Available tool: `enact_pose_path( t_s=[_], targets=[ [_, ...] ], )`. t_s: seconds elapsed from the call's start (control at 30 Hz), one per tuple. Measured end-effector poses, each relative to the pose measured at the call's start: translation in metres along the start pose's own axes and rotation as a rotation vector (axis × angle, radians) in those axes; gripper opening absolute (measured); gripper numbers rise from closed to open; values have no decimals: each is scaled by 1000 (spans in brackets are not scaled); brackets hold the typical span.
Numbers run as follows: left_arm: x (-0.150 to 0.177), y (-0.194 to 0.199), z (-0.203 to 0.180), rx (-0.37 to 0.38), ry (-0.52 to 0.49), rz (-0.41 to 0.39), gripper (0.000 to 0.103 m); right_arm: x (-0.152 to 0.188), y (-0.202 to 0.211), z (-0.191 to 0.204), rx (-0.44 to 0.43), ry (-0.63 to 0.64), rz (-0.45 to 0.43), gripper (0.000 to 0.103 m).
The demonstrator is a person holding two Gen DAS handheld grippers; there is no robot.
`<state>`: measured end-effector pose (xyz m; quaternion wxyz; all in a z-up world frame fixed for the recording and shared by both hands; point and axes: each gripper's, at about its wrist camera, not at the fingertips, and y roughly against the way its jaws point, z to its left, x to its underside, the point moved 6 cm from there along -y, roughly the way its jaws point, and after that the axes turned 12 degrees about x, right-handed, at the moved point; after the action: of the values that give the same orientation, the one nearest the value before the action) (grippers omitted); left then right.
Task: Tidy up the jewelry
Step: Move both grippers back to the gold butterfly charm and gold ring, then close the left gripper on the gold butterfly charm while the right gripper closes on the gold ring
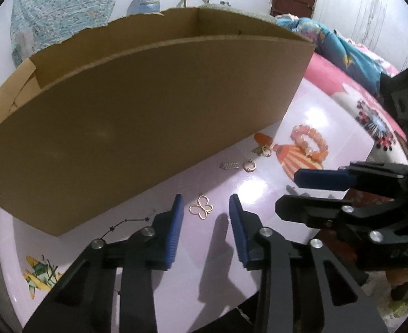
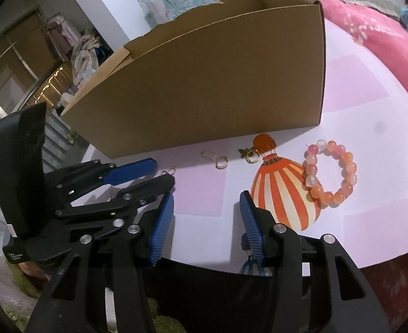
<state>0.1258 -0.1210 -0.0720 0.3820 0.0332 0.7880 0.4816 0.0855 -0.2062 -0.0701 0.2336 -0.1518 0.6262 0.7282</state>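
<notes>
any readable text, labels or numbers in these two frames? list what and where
None readable.
Left gripper body: small pale marking on its lower end, too blurred to read.
Right gripper body: faint embossed marks, illegible.
Cardboard box: plain, no print.
Table: only pictures (striped balloon, stars), no words.

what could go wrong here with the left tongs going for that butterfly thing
1. The gold butterfly pendant is thin wire lying flat on the glossy table; the left tongs straddle it without touching and may slide over it or flick it away.
2. The right tongs hang open close beside the left; the two could bump.
3. The rings and spring-like piece lie loose by the cardboard box; a sweep could scatter them.
</notes>
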Motion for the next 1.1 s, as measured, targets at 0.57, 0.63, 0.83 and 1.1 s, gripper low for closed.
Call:
enact_pose_path(
  t_s=[0.57, 0.63, 0.83, 1.1],
  targets=[
    [1, -10, -6, -51, -97, 4, 15, -6, -2, -6, 9, 13, -17, 44],
    [1, -10, -7, -52, -102, 0, 15, -6, 0, -12, 10, 10, -23, 44],
    [5, -6, -3, -55, -92, -4, 15, -8, 6, -23, 21, 12, -41, 42],
    [10, 0, 4, -66, -60, -14, 15, -15, 3, -31, 49, 23, -45, 34]
  ],
)
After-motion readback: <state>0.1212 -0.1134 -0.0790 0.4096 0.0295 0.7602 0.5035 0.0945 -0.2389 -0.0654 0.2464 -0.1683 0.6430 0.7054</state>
